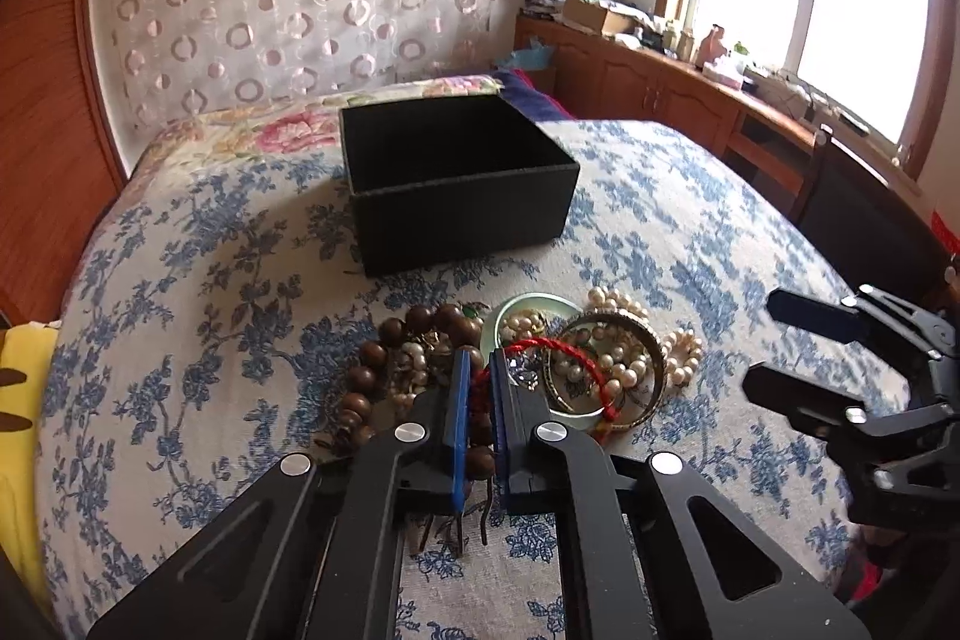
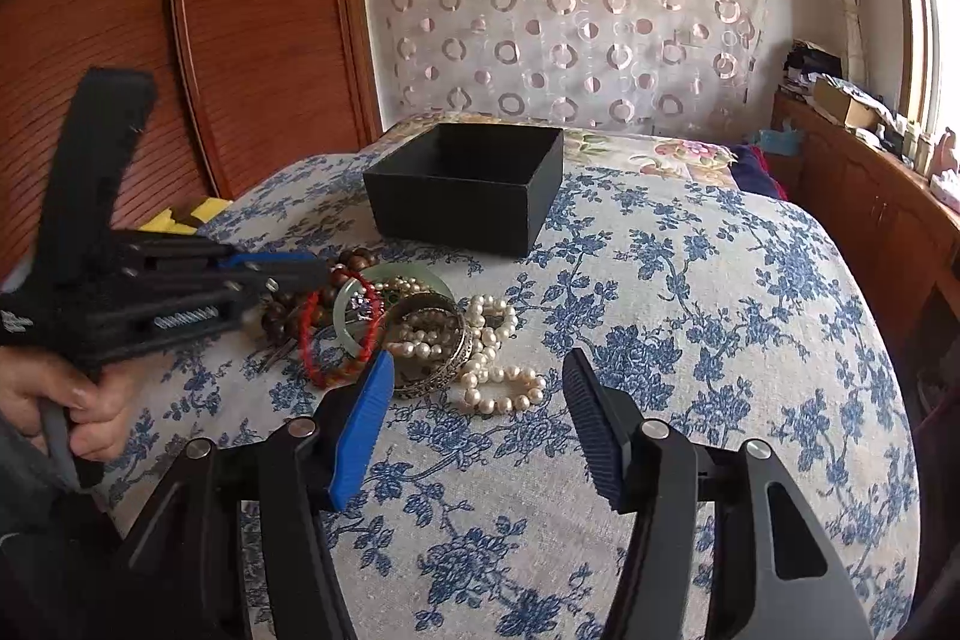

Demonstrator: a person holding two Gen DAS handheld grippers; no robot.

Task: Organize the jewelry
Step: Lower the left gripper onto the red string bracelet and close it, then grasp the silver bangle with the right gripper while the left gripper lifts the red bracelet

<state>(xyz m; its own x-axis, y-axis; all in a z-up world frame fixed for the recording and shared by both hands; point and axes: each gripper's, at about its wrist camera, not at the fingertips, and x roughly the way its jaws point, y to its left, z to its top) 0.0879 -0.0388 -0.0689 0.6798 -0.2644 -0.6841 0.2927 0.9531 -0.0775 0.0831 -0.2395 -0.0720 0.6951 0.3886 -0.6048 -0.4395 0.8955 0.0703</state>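
the left gripper (image 1: 477, 382) is clamped on the red cord bracelet (image 1: 561, 349) in the jewelry heap (image 2: 432, 334) near the bed's (image 1: 180, 280) front edge — the black box (image 1: 456, 178) lies straight beyond — while the right gripper (image 2: 480, 400) hangs open, empty.

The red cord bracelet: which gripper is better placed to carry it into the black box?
Left. The left gripper is shut on the red cord bracelet; the right gripper is open, empty, short of the pile.
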